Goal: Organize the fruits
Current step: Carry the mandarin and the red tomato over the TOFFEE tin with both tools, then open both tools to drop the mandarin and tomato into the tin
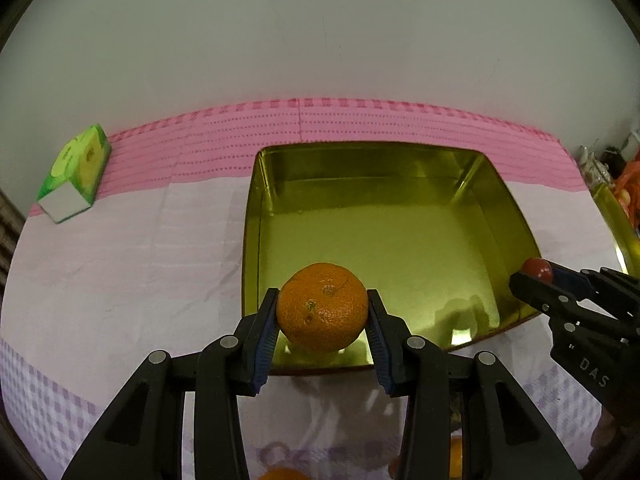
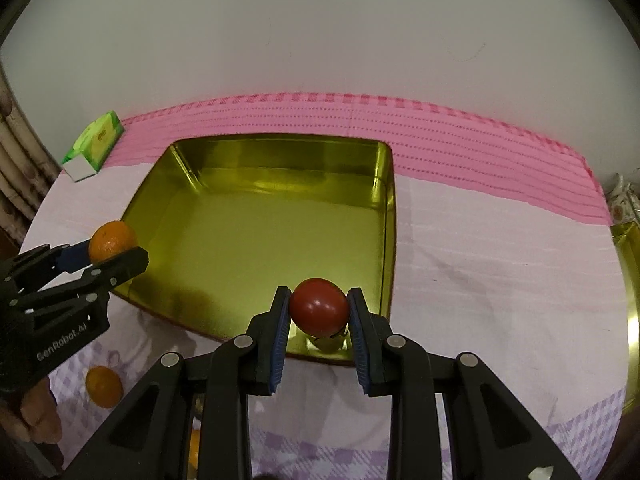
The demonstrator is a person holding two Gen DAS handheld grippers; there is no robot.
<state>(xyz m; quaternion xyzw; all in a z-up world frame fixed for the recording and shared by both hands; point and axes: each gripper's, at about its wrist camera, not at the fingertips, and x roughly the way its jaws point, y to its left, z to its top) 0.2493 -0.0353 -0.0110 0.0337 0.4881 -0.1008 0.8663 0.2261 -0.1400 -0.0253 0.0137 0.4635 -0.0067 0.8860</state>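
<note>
At the bottom edge of the left wrist view, one orange fruit [image 1: 282, 474] is cut off, only its top shows. Another orange piece [image 1: 456, 456] hides behind the gripper frame. At the far right, a second golden tin [image 1: 618, 224] is cut by the picture edge, and the clutter [image 1: 604, 160] behind it is too small to identify.

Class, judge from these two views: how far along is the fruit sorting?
Done: nothing, the square gold tin holds no fruit. In hand: left gripper clamps an orange mandarin, right gripper a red tomato. Left: another mandarin on the cloth.
</note>
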